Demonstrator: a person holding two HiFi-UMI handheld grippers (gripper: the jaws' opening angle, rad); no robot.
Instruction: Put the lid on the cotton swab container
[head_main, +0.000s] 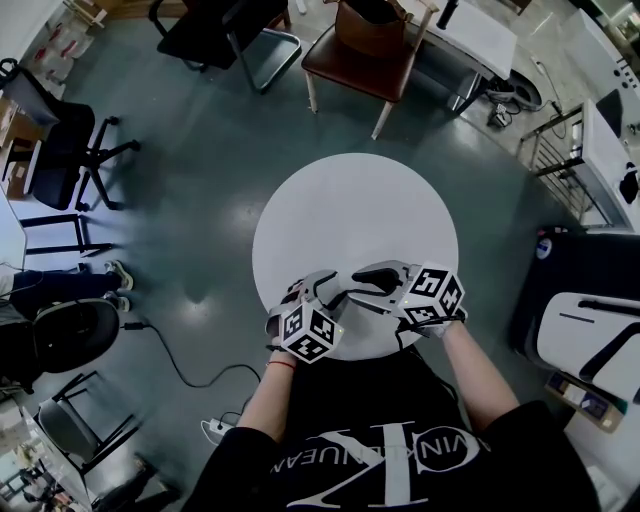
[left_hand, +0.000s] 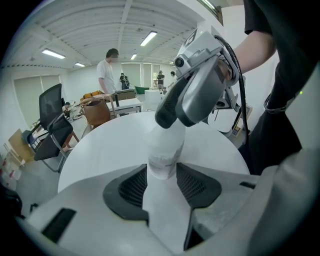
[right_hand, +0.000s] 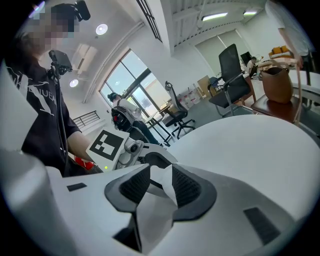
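A translucent white cotton swab container (left_hand: 164, 150) stands upright between my left gripper's (left_hand: 162, 172) dark pads, which press on its sides. My right gripper (left_hand: 169, 120) reaches over the container's top and hides it. In the right gripper view a white piece, apparently the lid (right_hand: 162, 182), fills the gap of my right gripper (right_hand: 159, 175), with both pads against it and the left gripper (right_hand: 150, 159) just behind. From the head view both grippers meet at the near edge of the round white table (head_main: 350, 200): left (head_main: 330, 292), right (head_main: 368, 278). The container is hidden there.
A brown chair (head_main: 360, 50) stands beyond the table, a black office chair (head_main: 60, 150) at the left. A cable (head_main: 170, 350) runs across the floor at the near left. White cases (head_main: 590, 330) lie at the right. A person (left_hand: 107, 70) stands far off.
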